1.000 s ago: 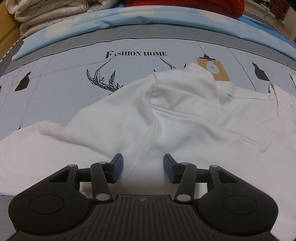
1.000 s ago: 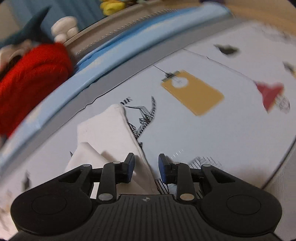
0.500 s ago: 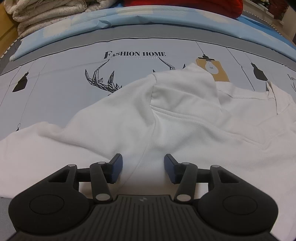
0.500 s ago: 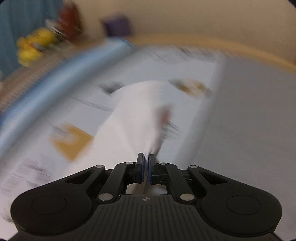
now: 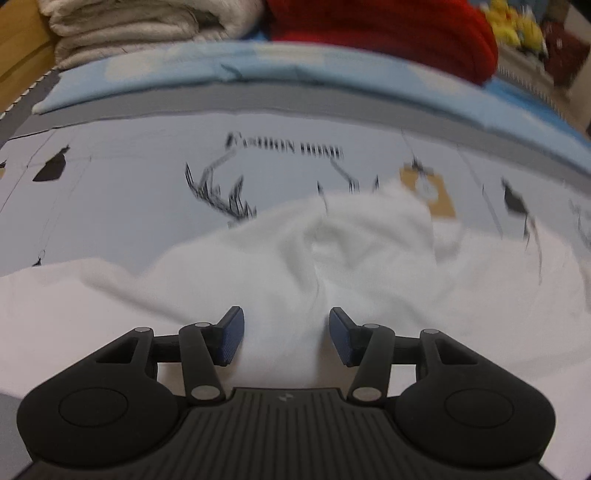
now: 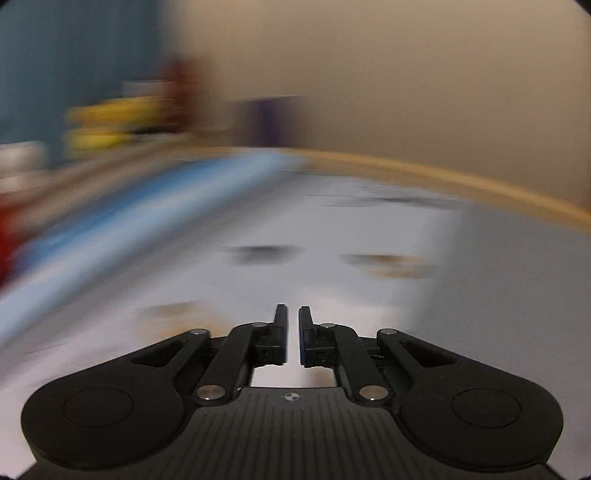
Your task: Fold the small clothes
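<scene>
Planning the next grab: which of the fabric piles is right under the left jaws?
The white garment, spread rumpled on the printed sheet. The folded cream blankets and red bundle lie far back.

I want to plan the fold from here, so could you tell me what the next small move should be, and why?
Probably bring the right gripper back down to the white garment for a new hold. Its jaws are opening a narrow gap with no cloth between them, and its blurred view shows only the printed sheet. The left gripper hangs open over the rumpled, unfolded garment.
</scene>
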A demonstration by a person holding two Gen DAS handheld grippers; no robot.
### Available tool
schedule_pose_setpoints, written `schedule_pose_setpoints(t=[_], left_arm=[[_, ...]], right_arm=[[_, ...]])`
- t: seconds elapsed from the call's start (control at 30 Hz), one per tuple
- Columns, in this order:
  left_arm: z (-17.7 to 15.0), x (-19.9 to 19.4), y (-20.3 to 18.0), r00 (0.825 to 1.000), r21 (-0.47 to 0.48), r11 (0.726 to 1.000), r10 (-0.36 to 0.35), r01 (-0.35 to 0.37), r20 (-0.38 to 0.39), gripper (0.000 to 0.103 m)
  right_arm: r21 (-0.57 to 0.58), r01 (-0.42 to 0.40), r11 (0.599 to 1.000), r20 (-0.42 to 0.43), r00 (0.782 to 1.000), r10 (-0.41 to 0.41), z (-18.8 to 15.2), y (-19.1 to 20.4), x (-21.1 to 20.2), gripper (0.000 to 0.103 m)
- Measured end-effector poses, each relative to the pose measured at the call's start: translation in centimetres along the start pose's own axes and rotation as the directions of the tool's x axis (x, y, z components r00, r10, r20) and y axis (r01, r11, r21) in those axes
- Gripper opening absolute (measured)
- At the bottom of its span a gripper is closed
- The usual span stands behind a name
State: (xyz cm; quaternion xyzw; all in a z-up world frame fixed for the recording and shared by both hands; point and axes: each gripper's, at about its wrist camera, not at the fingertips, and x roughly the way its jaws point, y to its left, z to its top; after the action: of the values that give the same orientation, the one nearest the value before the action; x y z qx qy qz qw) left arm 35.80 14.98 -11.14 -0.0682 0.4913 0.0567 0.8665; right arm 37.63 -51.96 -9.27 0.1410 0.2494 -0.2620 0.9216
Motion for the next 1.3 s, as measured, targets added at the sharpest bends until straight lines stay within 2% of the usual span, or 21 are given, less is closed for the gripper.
schedule_pose_setpoints(t=[0.03, 0.07, 0.13, 0.17, 0.3, 0.37, 0.4, 0.47, 0.57, 0.73, 0.77, 0.87, 0.93, 0.97, 1.0, 1.07, 1.1, 1.13, 1.17, 1.2, 1.3], left_arm=[[0.3, -0.1, 0.1, 1.0, -0.014, 1.0, -0.012, 0.013, 0.021, 0.057], [0.5, -0.1, 0.2, 0.999, -0.02, 1.0, -0.021, 0.022, 0.04, 0.057], [0.8, 0.1, 0.2, 0.997, -0.028, 0.999, -0.027, 0.029, 0.078, 0.057], [0.9, 0.4, 0.2, 0.996, -0.031, 0.999, -0.03, 0.033, 0.089, 0.057], [1.0, 1.4, -0.2, 0.993, -0.037, 0.997, -0.059, 0.064, 0.106, 0.057], [0.9, 2.1, -0.3, 0.994, -0.027, 0.997, -0.064, 0.067, 0.09, 0.056], [0.9, 2.5, -0.5, 0.995, -0.013, 0.998, -0.058, 0.06, 0.075, 0.052], [0.6, 3.0, -0.4, 0.997, 0.015, 0.999, -0.039, 0.038, 0.071, 0.038], [0.6, 3.5, -0.3, 0.995, 0.054, 0.997, -0.051, 0.047, 0.09, 0.008], [1.3, 3.6, -0.1, 0.989, 0.018, 1.0, -0.015, 0.012, 0.149, 0.003], [1.3, 3.6, -0.1, 0.99, 0.013, 1.0, -0.015, 0.013, 0.143, 0.004], [1.6, 3.4, 0.4, 0.997, -0.016, 1.0, -0.019, 0.021, 0.08, 0.015], [1.9, 2.7, 0.9, 0.996, -0.014, 1.0, -0.024, 0.025, 0.081, 0.022], [2.0, 2.3, 1.3, 0.995, -0.021, 0.999, -0.03, 0.032, 0.093, 0.027], [2.1, 2.2, 1.8, 0.994, -0.035, 0.999, -0.036, 0.04, 0.1, 0.035], [2.0, 2.3, 2.5, 0.994, -0.06, 0.996, -0.057, 0.063, 0.091, 0.044], [1.9, 2.5, 2.7, 0.994, -0.065, 0.995, -0.071, 0.076, 0.078, 0.044], [1.8, 2.8, 2.7, 0.995, -0.064, 0.995, -0.076, 0.08, 0.067, 0.044], [1.6, 3.0, 2.6, 0.995, -0.053, 0.996, -0.072, 0.076, 0.067, 0.039], [1.4, 3.1, 2.4, 0.995, -0.034, 0.997, -0.069, 0.072, 0.078, 0.016], [1.4, 3.3, 1.6, 0.992, -0.002, 0.998, -0.069, 0.069, 0.102, 0.001]], right_arm=[[-0.036, -0.134, 0.99, -0.038, 0.99, 0.133, -0.3, 2.1, -0.6, 0.018], [-0.067, -0.287, 0.956, -0.108, 0.954, 0.279, -1.0, 4.7, -1.4, 0.026], [-0.08, -0.508, 0.857, -0.252, 0.843, 0.476, -2.9, 8.7, -2.8, 0.027], [-0.095, -0.598, 0.796, -0.337, 0.772, 0.539, -4.4, 11.1, -3.5, 0.027], [-0.169, -0.751, 0.638, -0.497, 0.624, 0.603, -8.3, 17.2, -6.4, 0.027], [-0.189, -0.762, 0.62, -0.591, 0.592, 0.547, -10.1, 19.3, -6.2, 0.027], [-0.213, -0.752, 0.624, -0.621, 0.597, 0.507, -10.9, 20.1, -5.4, 0.027], [-0.275, -0.713, 0.645, -0.637, 0.638, 0.433, -12.2, 20.9, -4.6, 0.026], [-0.338, -0.687, 0.644, -0.578, 0.691, 0.434, -12.8, 21.6, -5.4, 0.0], [-0.292, -0.554, 0.78, -0.361, 0.819, 0.446, -9.6, 21.3, -2.1, 0.0], [-0.271, -0.549, 0.791, -0.359, 0.82, 0.446, -9.2, 21.2, -1.4, 0.0], [-0.184, -0.605, 0.775, -0.426, 0.759, 0.492, -8.4, 20.3, -1.1, 0.0], [-0.214, -0.59, 0.779, -0.429, 0.773, 0.468, -8.1, 19.7, -1.4, 0.009], [-0.208, -0.587, 0.782, -0.443, 0.77, 0.46, -8.0, 19.2, -1.2, 0.024], [-0.179, -0.592, 0.785, -0.469, 0.753, 0.461, -8.2, 18.7, -1.2, 0.036], [-0.148, -0.629, 0.763, -0.549, 0.694, 0.466, -9.5, 19.3, -1.2, 0.036], [-0.187, -0.632, 0.752, -0.574, 0.692, 0.439, -10.2, 19.4, -1.3, 0.032], [-0.263, -0.601, 0.755, -0.559, 0.732, 0.389, -10.9, 19.8, -1.5, 0.025], [-0.326, -0.571, 0.754, -0.542, 0.766, 0.346, -11.5, 20.1, -1.6, 0.006], [-0.32, -0.572, 0.755, -0.537, 0.766, 0.353, -11.7, 20.1, -1.4, 0.006], [-0.294, -0.525, 0.798, -0.472, 0.806, 0.357, -11.4, 19.5, -0.6, 0.004]])
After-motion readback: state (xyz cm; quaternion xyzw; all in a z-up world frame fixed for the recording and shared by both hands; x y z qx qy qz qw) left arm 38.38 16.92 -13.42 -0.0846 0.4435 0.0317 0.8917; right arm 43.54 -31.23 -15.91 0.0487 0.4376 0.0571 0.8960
